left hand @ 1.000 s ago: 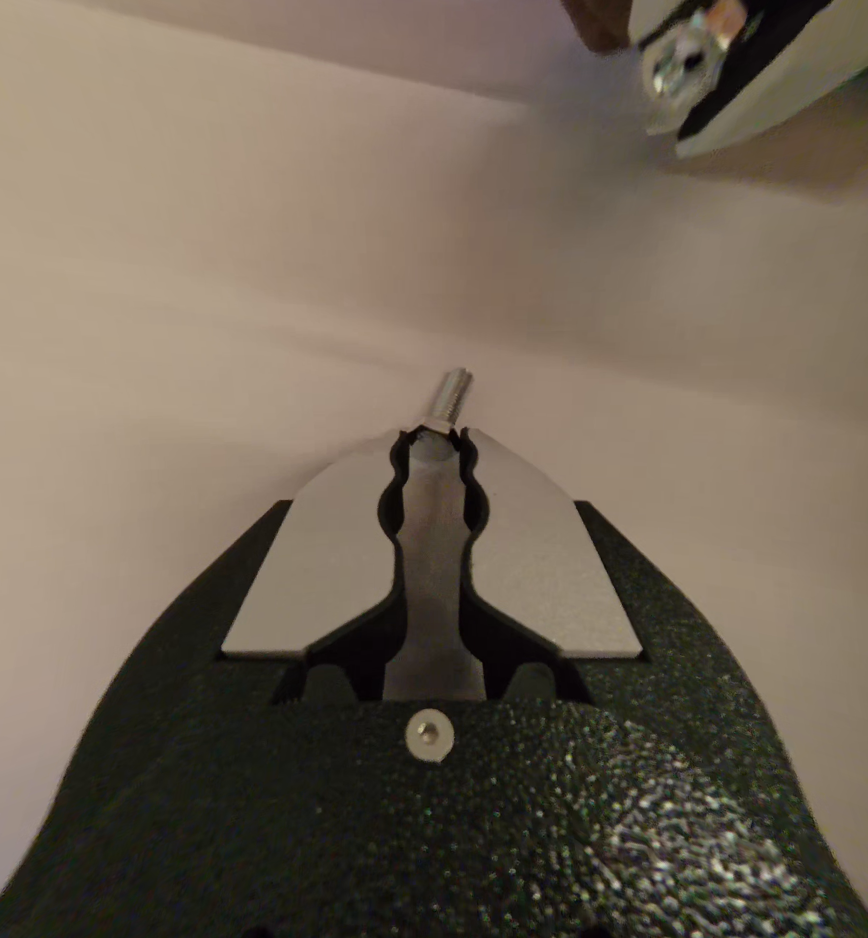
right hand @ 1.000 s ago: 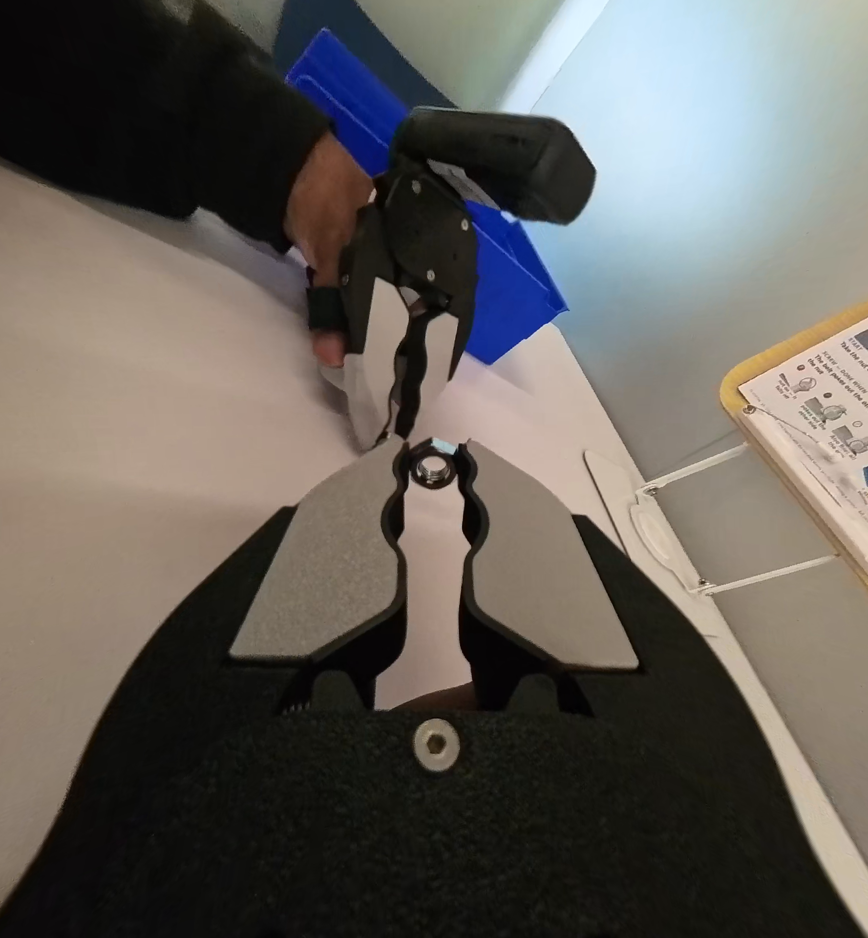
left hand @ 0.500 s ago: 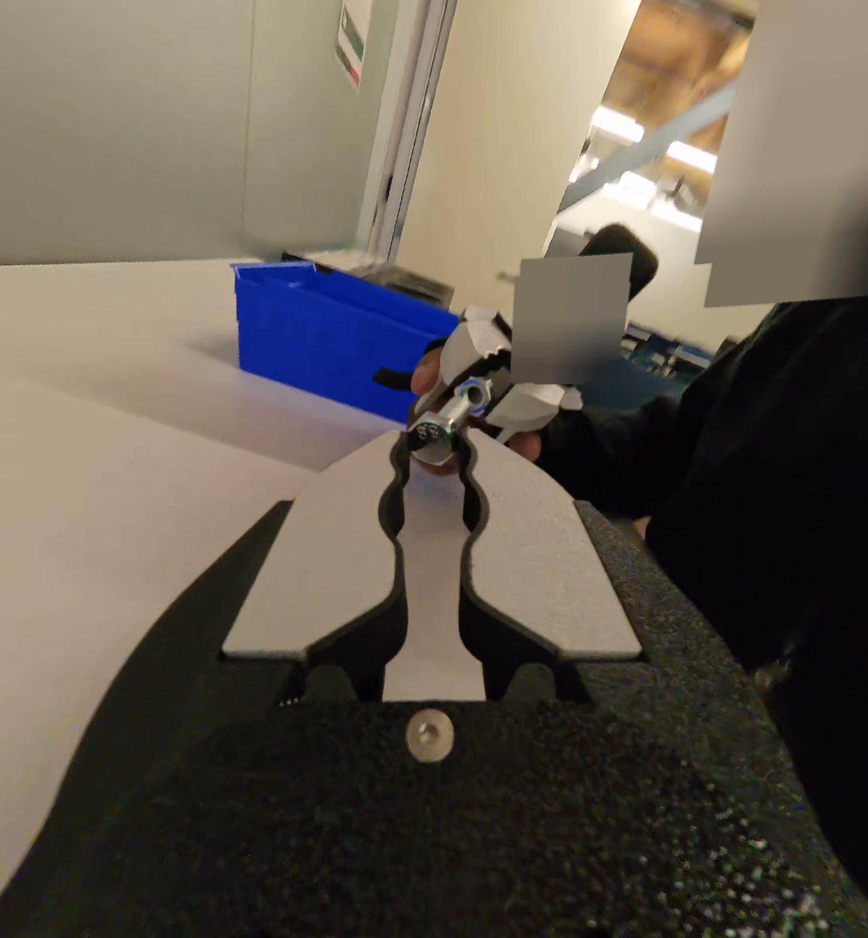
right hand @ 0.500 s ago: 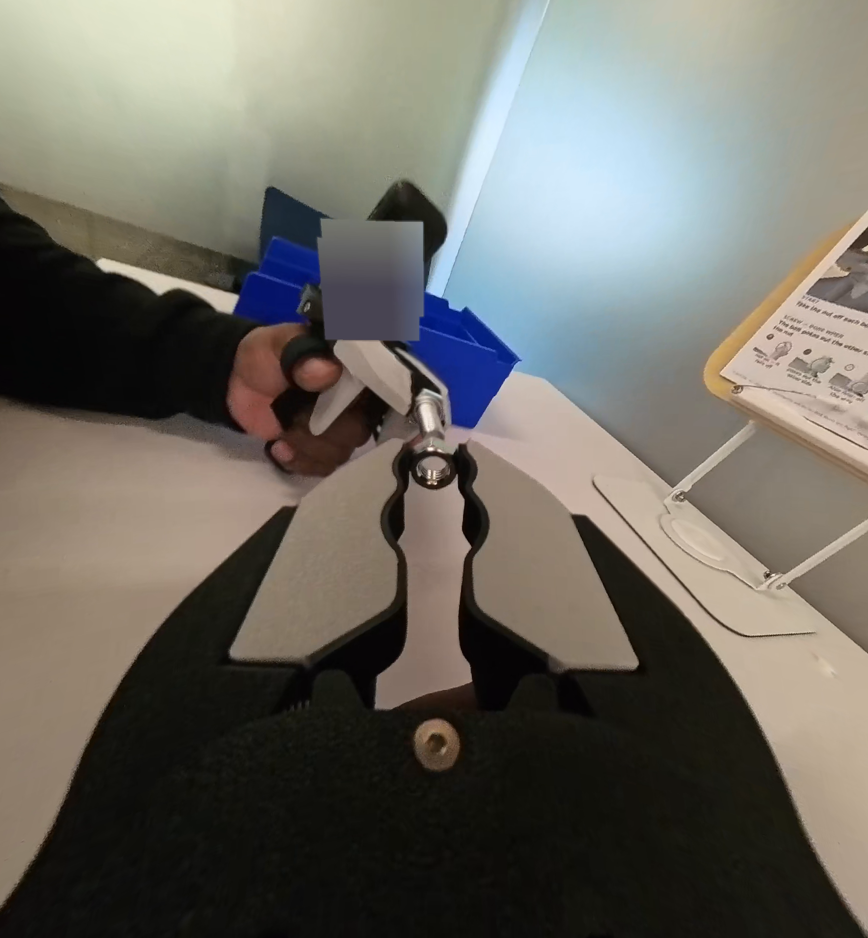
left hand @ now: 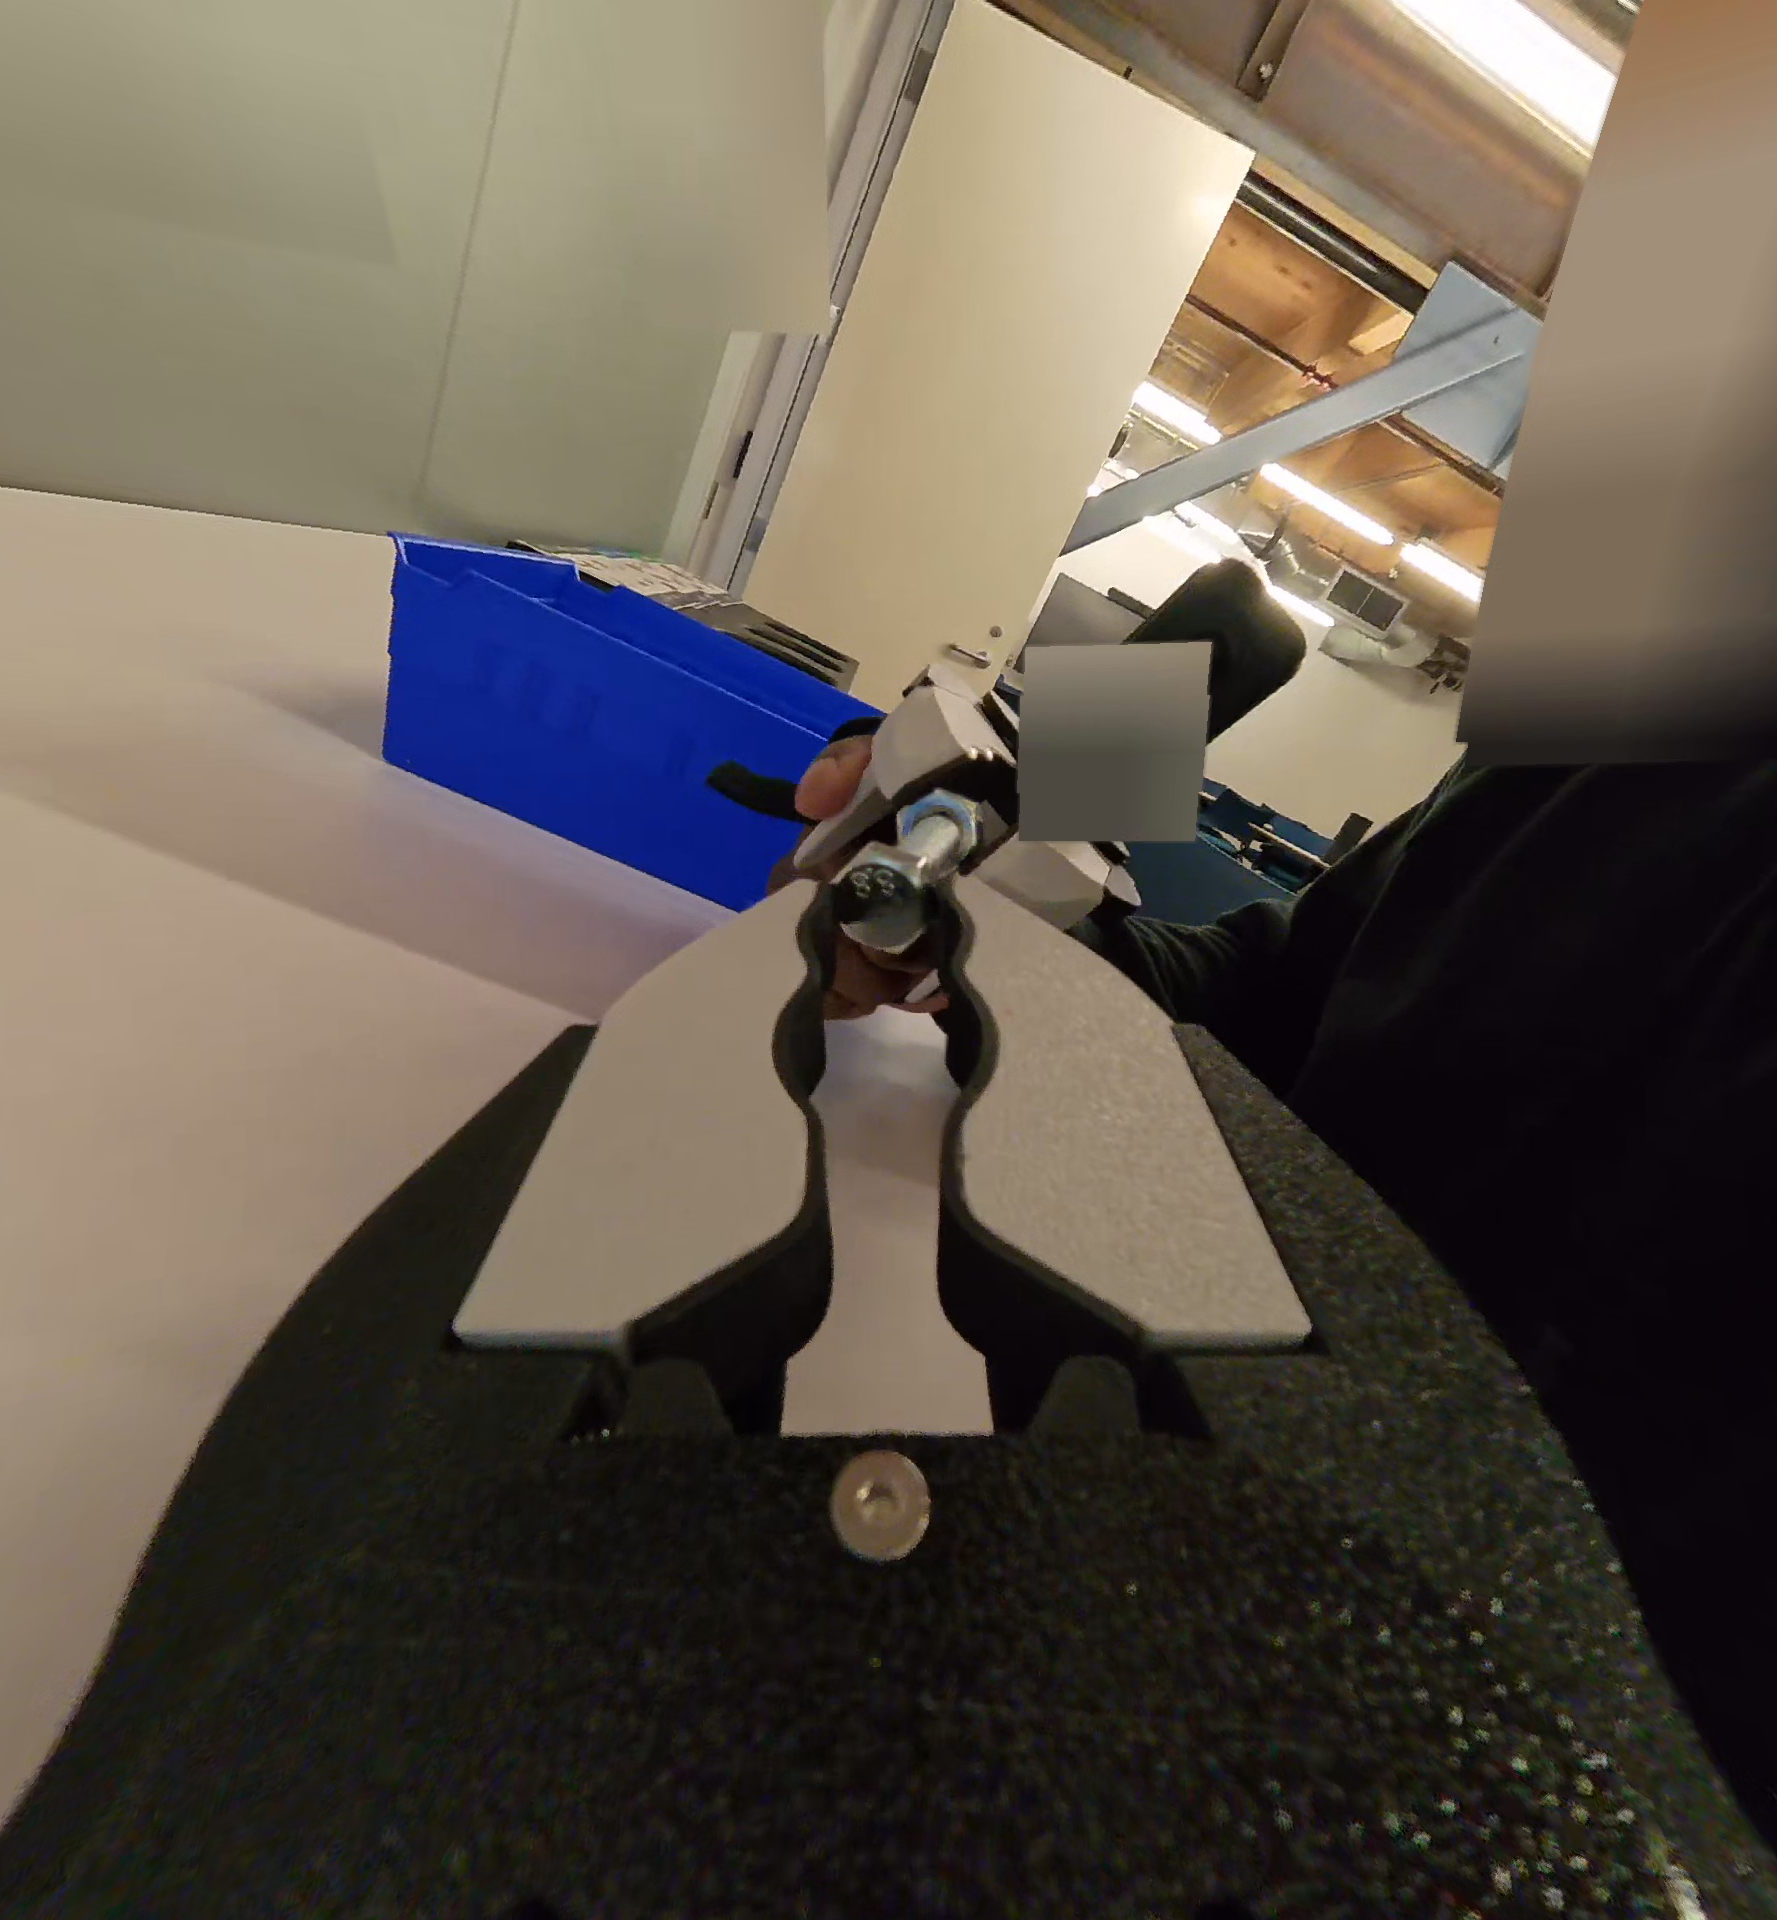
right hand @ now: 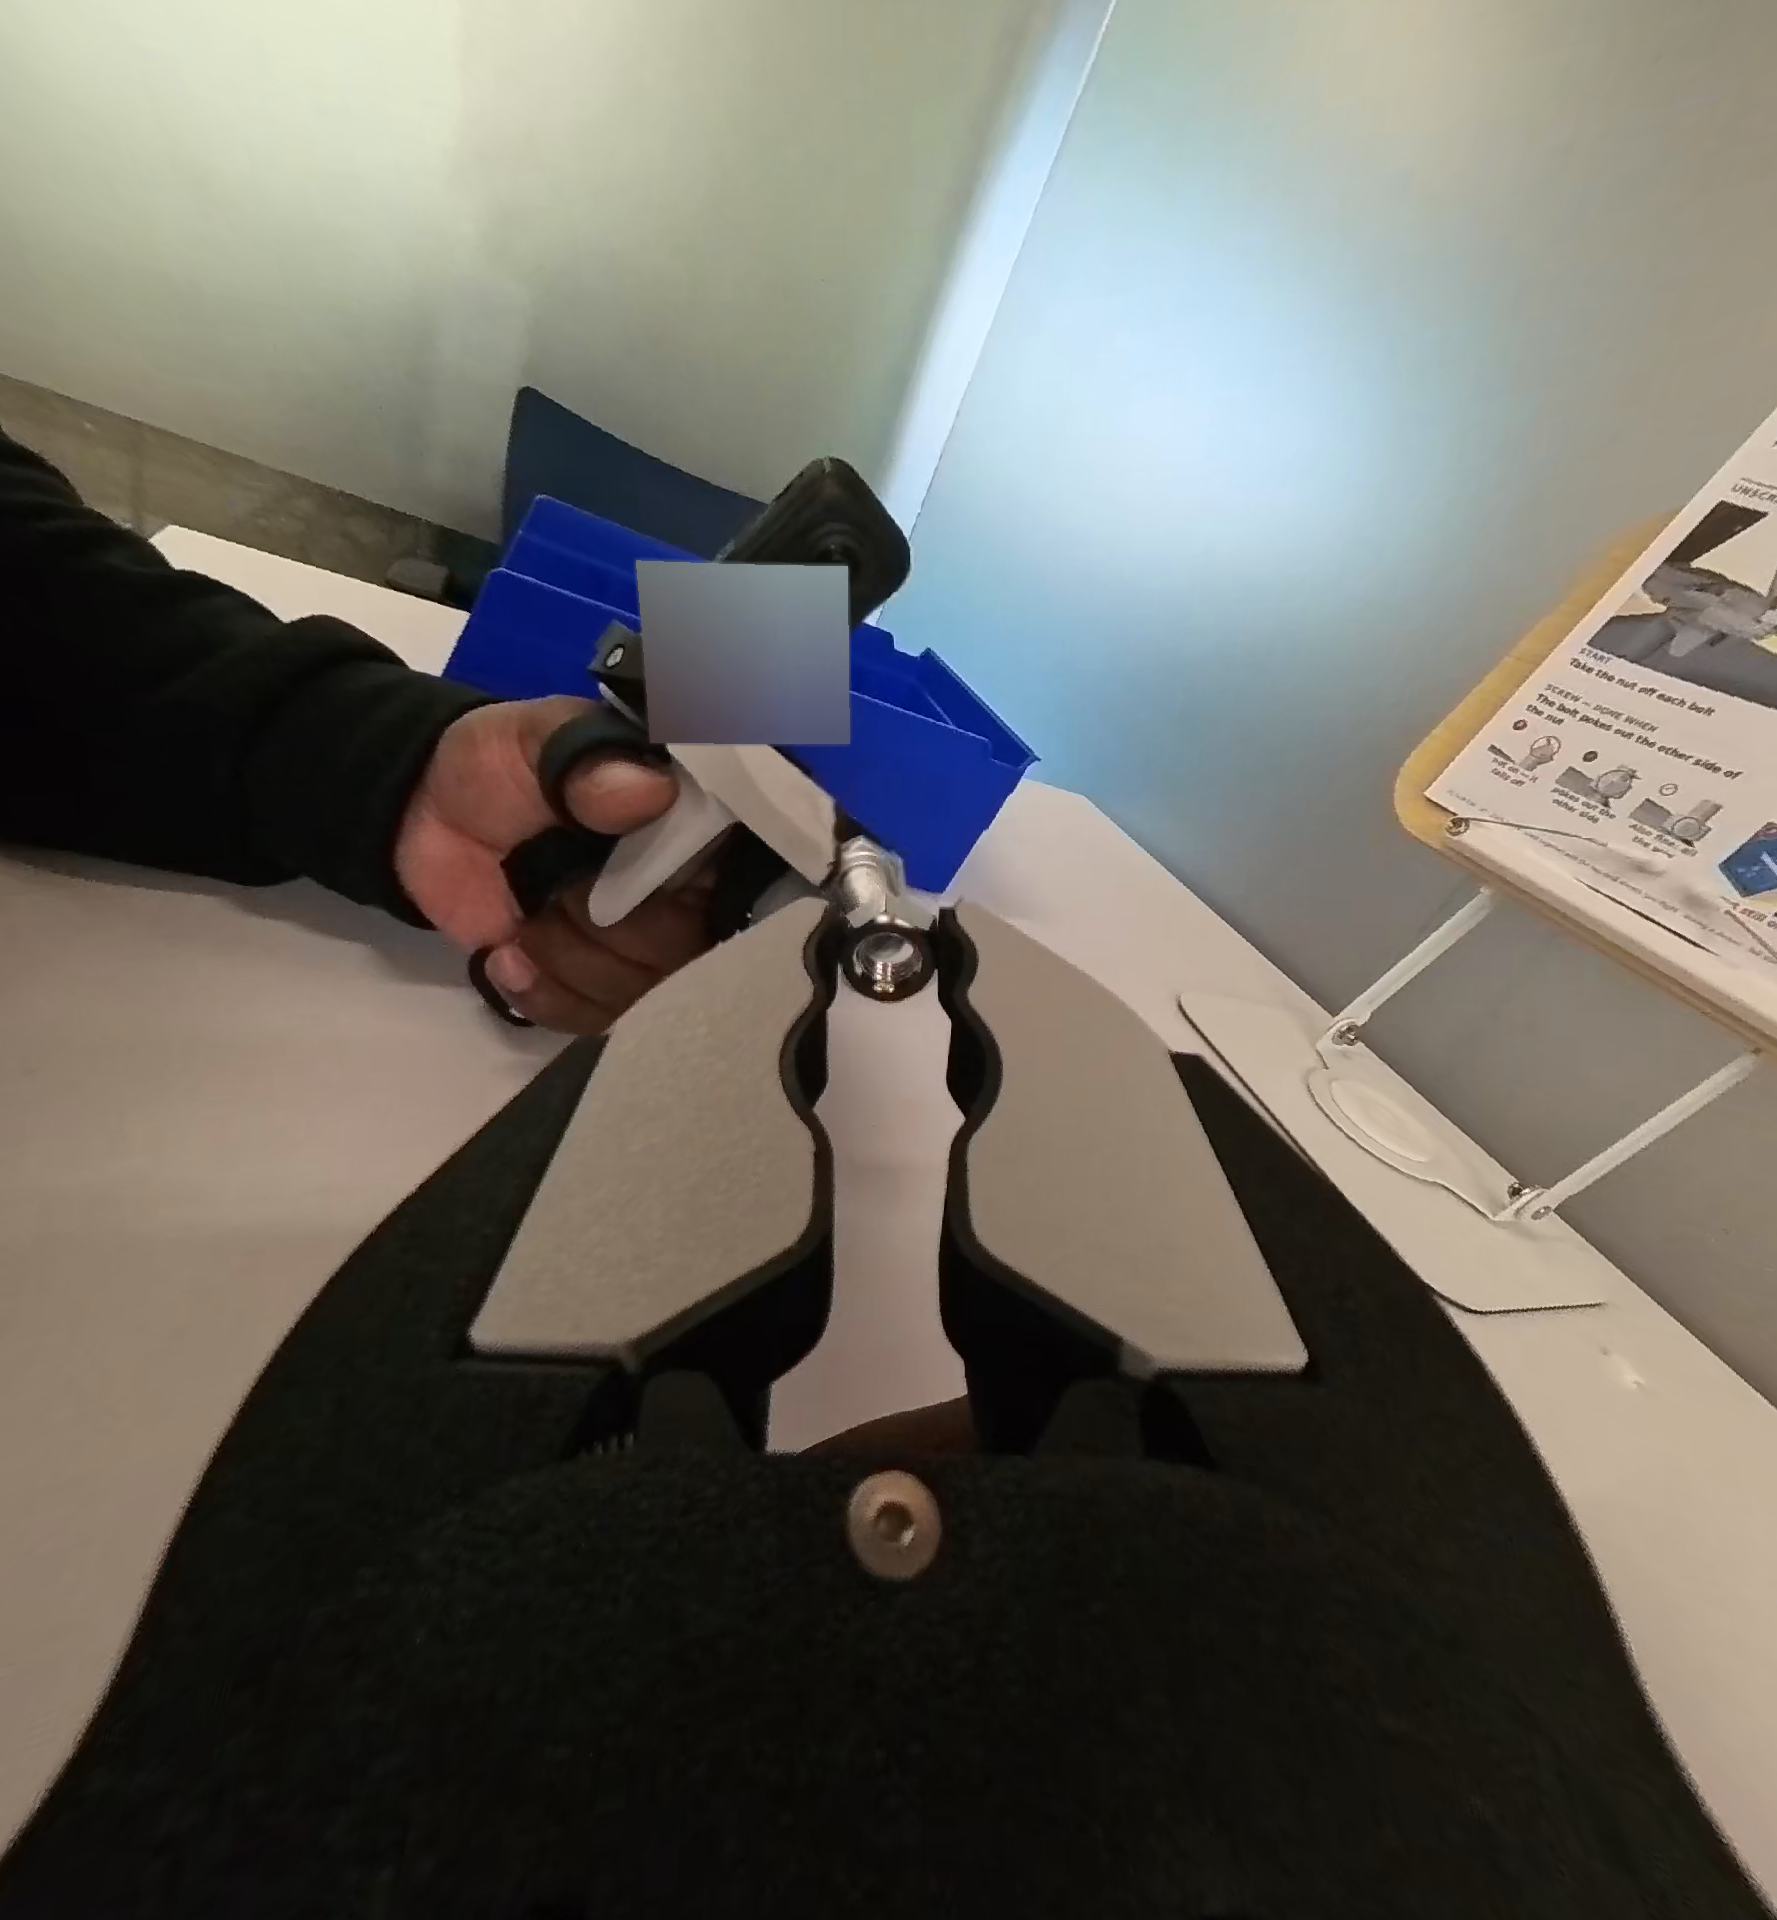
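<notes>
Left gripper (left hand: 882, 920) has its pads clamped on the hex head of a silver bolt (left hand: 879, 904), shank pointing away from it toward the other tool. Right gripper (right hand: 884, 961) is closed on a steel nut (right hand: 885, 958), seated in the first scallop of the black pads, bore facing back at its own camera. In the right wrist view the bolt's threaded end sits in the nut's bore. In the left wrist view the nut (left hand: 959, 816) sits on the shank, well clear of the head. So the two parts look engaged, though how many threads are caught can't be told.

The two tools face each other nearly nose to nose, held in the air above the white table (left hand: 188, 987). Probably that's so bolt axis and nut bore stay in line. Gripping by the hex flats on both parts looks deliberate: flats resist spin, threads stay free.

A hand (right hand: 510, 831) in a black sleeve holds the left tool, fingers through black loops. Behind it a blue bin (right hand: 915, 769) stands on the table, apart from both tools. At right, a printed instruction sheet (right hand: 1673, 790) leans on a board with a white wire stand (right hand: 1424, 1122), angled toward the person.
</notes>
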The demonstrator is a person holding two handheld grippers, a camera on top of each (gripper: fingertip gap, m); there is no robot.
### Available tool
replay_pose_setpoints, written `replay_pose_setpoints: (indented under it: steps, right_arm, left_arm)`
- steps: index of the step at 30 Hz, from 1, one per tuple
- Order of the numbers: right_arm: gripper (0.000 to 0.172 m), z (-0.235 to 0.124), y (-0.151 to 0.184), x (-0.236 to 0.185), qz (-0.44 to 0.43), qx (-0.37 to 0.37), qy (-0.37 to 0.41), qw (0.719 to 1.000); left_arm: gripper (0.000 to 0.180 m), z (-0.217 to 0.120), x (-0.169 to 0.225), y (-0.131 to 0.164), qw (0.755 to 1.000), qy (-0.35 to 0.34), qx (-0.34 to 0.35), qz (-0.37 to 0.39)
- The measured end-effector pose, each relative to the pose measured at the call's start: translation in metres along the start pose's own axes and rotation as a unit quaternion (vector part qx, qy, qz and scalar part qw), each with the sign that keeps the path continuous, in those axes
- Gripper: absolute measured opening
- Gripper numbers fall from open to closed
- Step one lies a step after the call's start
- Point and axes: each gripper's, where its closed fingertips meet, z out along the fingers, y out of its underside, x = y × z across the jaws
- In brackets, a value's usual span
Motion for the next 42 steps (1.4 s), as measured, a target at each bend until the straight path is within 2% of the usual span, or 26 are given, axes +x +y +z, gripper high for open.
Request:
replay_pose_setpoints:
  steps: [5,9,16,20,23,27,29,33,35,37,39,42]
  right_arm:
    - [0.018,0.002,0.005,-0.005,-0.008,-0.018,-0.011,1.000]
    - [0.017,0.003,0.012,-0.010,-0.002,-0.044,-0.031,0.999]
    - [0.017,0.005,0.014,-0.010,0.131,-0.061,-0.060,0.988]
    - [0.017,0.005,0.012,-0.006,0.288,-0.047,-0.085,0.953]
    - [0.017,0.005,0.013,-0.004,0.408,-0.036,-0.104,0.906]
    - [0.017,0.004,0.016,-0.005,0.517,-0.031,-0.132,0.845]
    - [0.017,0.003,0.016,-0.005,0.544,-0.025,-0.139,0.827]
    - [0.017,0.003,0.018,-0.006,0.547,-0.027,-0.138,0.825]
    - [0.017,0.003,0.017,-0.008,0.562,-0.025,-0.147,0.813]
    - [0.016,0.003,0.013,-0.009,0.584,-0.017,-0.162,0.795]
    - [0.016,0.002,0.010,-0.011,0.606,-0.010,-0.175,0.776]
    - [0.017,0.002,0.011,-0.011,0.632,-0.009,-0.181,0.753]
  left_arm:
    - [0.017,-0.001,-0.001,0.001,1.000,0.003,-0.005,-0.015]
    - [0.017,-0.004,-0.003,0.006,0.999,-0.008,-0.032,0.006]
    - [0.018,-0.009,-0.008,0.011,0.995,-0.033,-0.061,0.071]
    - [0.018,-0.010,-0.011,0.010,0.989,-0.053,-0.064,0.124]
    - [0.018,-0.010,-0.015,0.010,0.977,-0.078,-0.071,0.187]
    - [0.018,-0.011,-0.017,0.008,0.956,-0.101,-0.069,0.267]
    - [0.018,-0.010,-0.017,0.007,0.943,-0.111,-0.067,0.305]
    - [0.018,-0.011,-0.021,0.009,0.929,-0.122,-0.089,0.339]
    - [0.018,-0.012,-0.020,0.009,0.920,-0.123,-0.092,0.361]
    - [0.018,-0.013,-0.017,0.006,0.901,-0.130,-0.088,0.405]
    - [0.018,-0.013,-0.013,0.003,0.868,-0.143,-0.085,0.468]
    - [0.018,-0.013,-0.013,0.001,0.793,-0.179,-0.108,0.572]
